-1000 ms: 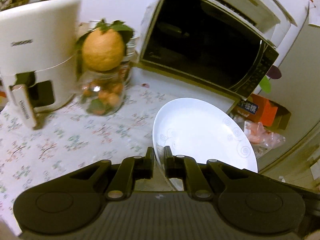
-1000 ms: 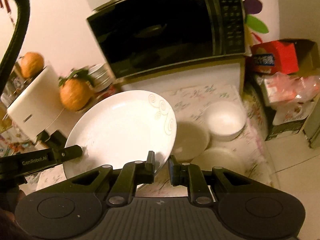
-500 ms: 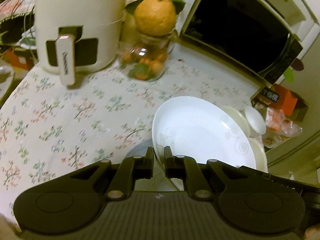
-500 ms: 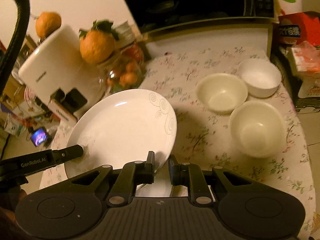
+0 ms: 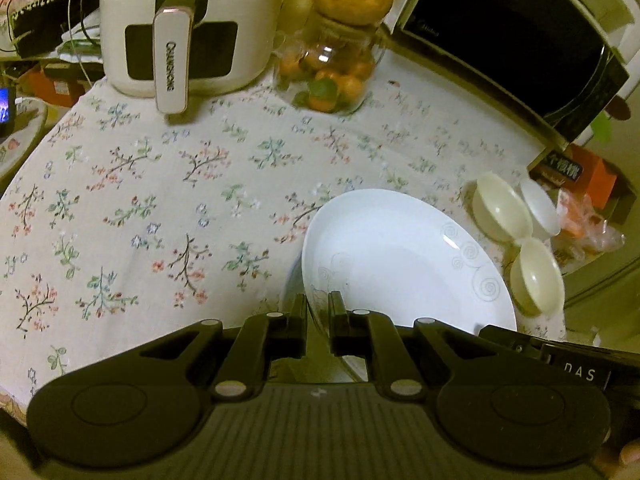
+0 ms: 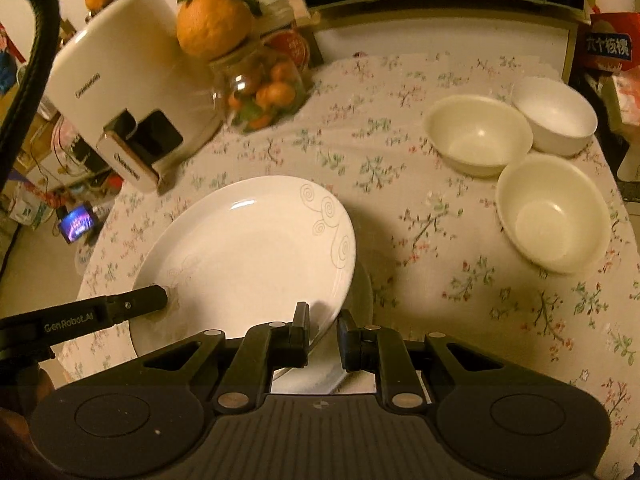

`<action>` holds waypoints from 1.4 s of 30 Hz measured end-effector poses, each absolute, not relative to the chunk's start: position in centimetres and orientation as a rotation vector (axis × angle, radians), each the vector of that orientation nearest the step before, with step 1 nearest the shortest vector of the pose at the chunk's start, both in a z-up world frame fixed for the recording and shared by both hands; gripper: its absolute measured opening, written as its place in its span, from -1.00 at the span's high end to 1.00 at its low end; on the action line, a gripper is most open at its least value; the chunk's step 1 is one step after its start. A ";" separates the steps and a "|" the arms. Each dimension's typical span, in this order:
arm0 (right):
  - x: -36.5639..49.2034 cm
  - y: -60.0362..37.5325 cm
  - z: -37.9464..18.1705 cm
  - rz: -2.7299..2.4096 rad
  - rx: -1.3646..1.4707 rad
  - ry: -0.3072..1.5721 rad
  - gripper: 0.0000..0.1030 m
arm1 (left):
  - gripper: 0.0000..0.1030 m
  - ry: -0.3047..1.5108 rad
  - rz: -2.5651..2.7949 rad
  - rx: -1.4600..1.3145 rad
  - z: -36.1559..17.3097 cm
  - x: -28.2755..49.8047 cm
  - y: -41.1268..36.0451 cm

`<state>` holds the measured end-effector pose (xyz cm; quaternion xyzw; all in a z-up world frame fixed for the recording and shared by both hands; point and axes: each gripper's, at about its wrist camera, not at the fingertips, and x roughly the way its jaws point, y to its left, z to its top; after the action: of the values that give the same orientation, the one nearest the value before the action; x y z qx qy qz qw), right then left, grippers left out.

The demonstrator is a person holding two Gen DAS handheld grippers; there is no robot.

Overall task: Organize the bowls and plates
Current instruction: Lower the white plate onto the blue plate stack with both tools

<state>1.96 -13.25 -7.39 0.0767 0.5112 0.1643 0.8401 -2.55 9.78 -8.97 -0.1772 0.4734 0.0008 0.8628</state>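
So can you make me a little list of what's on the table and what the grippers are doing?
plate: white with swirl pattern, tilted, held above another plate on the table
left gripper: shut on the plate's rim
right gripper: shut on the plate's opposite rim
bowls: three, empty, upright, grouped at the right
tablecloth: floral
jar: glass, small oranges inside, a big orange on top

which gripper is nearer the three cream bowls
Right. The right gripper grips the white swirl-patterned plate on its side facing the cream bowls; the left gripper grips the far side.
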 end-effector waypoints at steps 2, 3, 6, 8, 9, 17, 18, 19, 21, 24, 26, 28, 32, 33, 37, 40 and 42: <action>1.8 -13.0 -7.7 0.350 0.154 1.093 0.71 | 0.84 0.999 0.004 -0.367 -9.2 -2.7 9.8; 1.8 -13.1 -7.9 0.350 0.153 1.098 0.71 | 0.84 1.001 0.006 -0.363 -9.3 -2.6 9.7; 1.8 -13.0 -8.0 0.346 0.147 1.108 0.71 | 0.84 1.004 0.012 -0.351 -9.5 -2.7 9.6; 1.8 -12.8 -8.0 0.343 0.143 1.113 0.71 | 0.84 1.010 0.016 -0.348 -9.7 -2.8 9.6; 1.7 -12.8 -8.1 0.343 0.140 1.116 0.71 | 0.84 1.013 0.017 -0.347 -9.8 -2.8 9.6; 1.5 -12.3 -8.8 0.336 0.123 1.144 0.71 | 0.83 1.026 0.032 -0.318 -10.4 -3.0 9.4; 1.5 -12.3 -8.8 0.334 0.122 1.146 0.71 | 0.83 1.026 0.033 -0.315 -10.4 -3.0 9.3; 1.5 -12.2 -8.8 0.333 0.122 1.147 0.71 | 0.83 1.026 0.035 -0.312 -10.4 -3.0 9.3; 1.5 -12.3 -8.9 0.331 0.121 1.149 0.71 | 0.83 1.026 0.037 -0.305 -10.5 -3.0 9.2; 1.5 -12.2 -9.0 0.330 0.117 1.151 0.71 | 0.82 1.028 0.043 -0.296 -10.6 -2.9 9.2; 1.5 -12.1 -9.0 0.329 0.112 1.149 0.70 | 0.82 1.026 0.045 -0.289 -10.6 -2.9 9.1; 1.5 -12.0 -9.0 0.327 0.110 1.150 0.70 | 0.82 1.024 0.045 -0.280 -10.6 -2.9 9.0; 1.4 -11.9 -8.9 0.320 0.104 1.159 0.69 | 0.82 1.021 0.048 -0.262 -10.6 -2.9 8.8; 1.4 -11.8 -8.9 0.318 0.103 1.161 0.69 | 0.82 1.021 0.048 -0.258 -10.6 -3.0 8.8; 1.5 -11.8 -8.9 0.311 0.102 1.169 0.69 | 0.82 1.023 0.048 -0.244 -10.7 -3.0 8.6; 1.4 -11.8 -8.9 0.305 0.092 1.170 0.69 | 0.82 1.022 0.048 -0.230 -10.7 -3.0 8.4; 1.3 -11.8 -8.9 0.302 0.087 1.169 0.69 | 0.82 1.019 0.045 -0.223 -10.7 -3.0 8.2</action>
<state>1.33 -11.80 -8.90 0.0409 0.5494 0.1419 0.8224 -3.03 8.24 -10.68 -0.1063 0.4867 0.0216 0.8668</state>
